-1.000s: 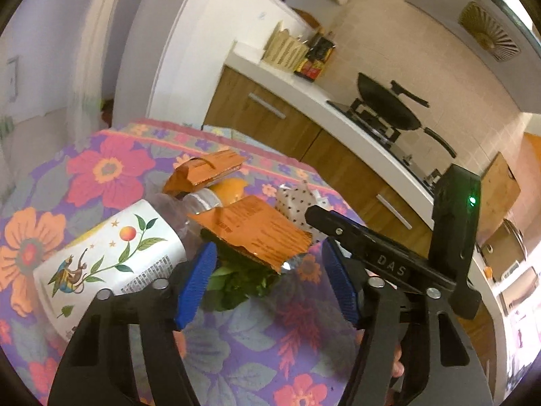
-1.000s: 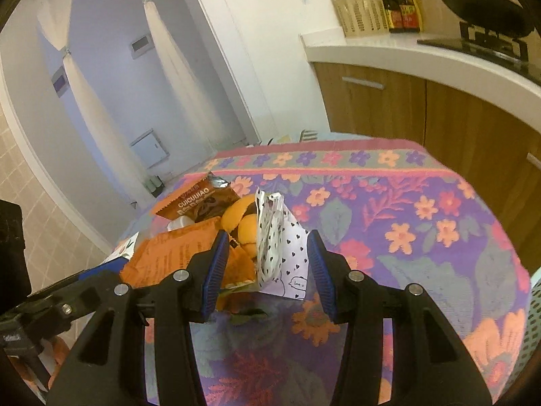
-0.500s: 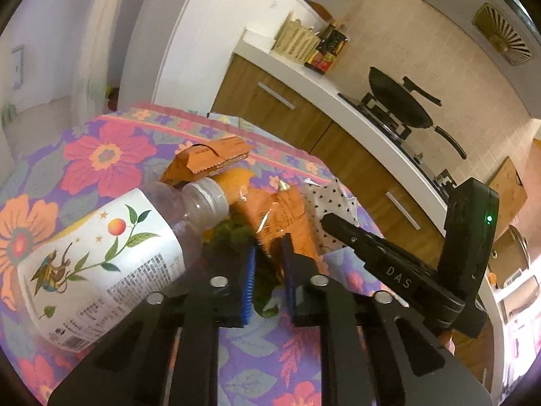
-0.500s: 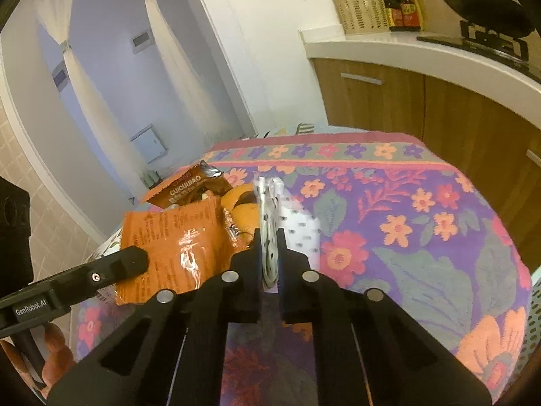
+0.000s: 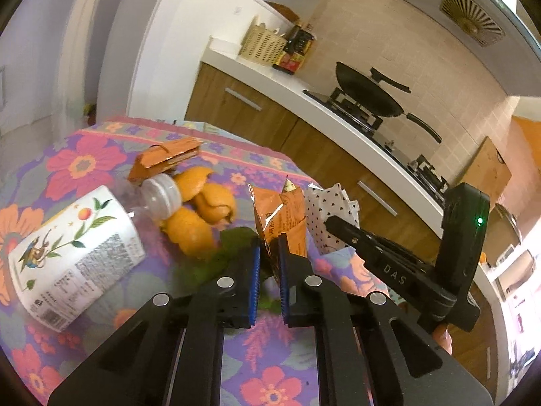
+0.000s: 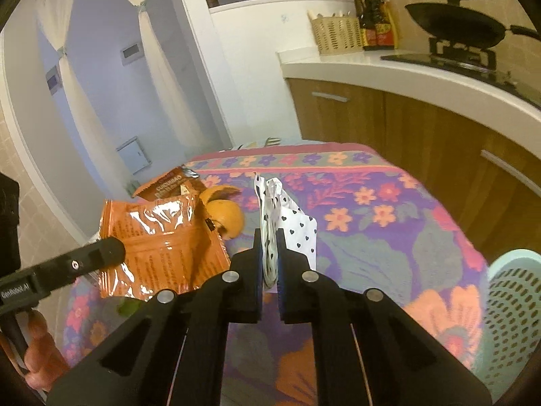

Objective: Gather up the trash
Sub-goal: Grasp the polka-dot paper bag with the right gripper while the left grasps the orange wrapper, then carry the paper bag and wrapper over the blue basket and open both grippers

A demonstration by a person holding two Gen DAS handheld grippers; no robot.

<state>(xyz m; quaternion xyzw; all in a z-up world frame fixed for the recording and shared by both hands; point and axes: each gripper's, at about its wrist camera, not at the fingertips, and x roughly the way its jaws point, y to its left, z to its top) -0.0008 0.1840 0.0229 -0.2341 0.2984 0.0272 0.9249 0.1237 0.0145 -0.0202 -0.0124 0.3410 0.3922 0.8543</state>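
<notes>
On the flowered tablecloth (image 5: 84,162), my left gripper (image 5: 268,247) pinches the lower edge of an orange snack wrapper (image 5: 284,213), its jaws still closing, and the wrapper stands upright. In the right wrist view the same orange snack wrapper (image 6: 162,237) hangs at the left. My right gripper (image 6: 269,237) is shut on a white paper bag with black hearts (image 6: 297,226); this bag (image 5: 329,206) shows beside the wrapper. Orange peels (image 5: 199,209), green leaves (image 5: 216,260), a labelled plastic bottle (image 5: 77,247) and a brown wrapper (image 5: 165,159) lie on the cloth.
A pale green perforated basket (image 6: 510,304) stands past the table's right edge. Behind the table runs a white kitchen counter (image 5: 314,101) with wooden cabinets, a wok (image 5: 368,91) on the stove and a wicker basket (image 5: 265,45).
Both grippers went from open to shut, the left on the orange wrapper, the right on the heart-patterned bag. The wrapper now stands upright, uncovering the orange peels.
</notes>
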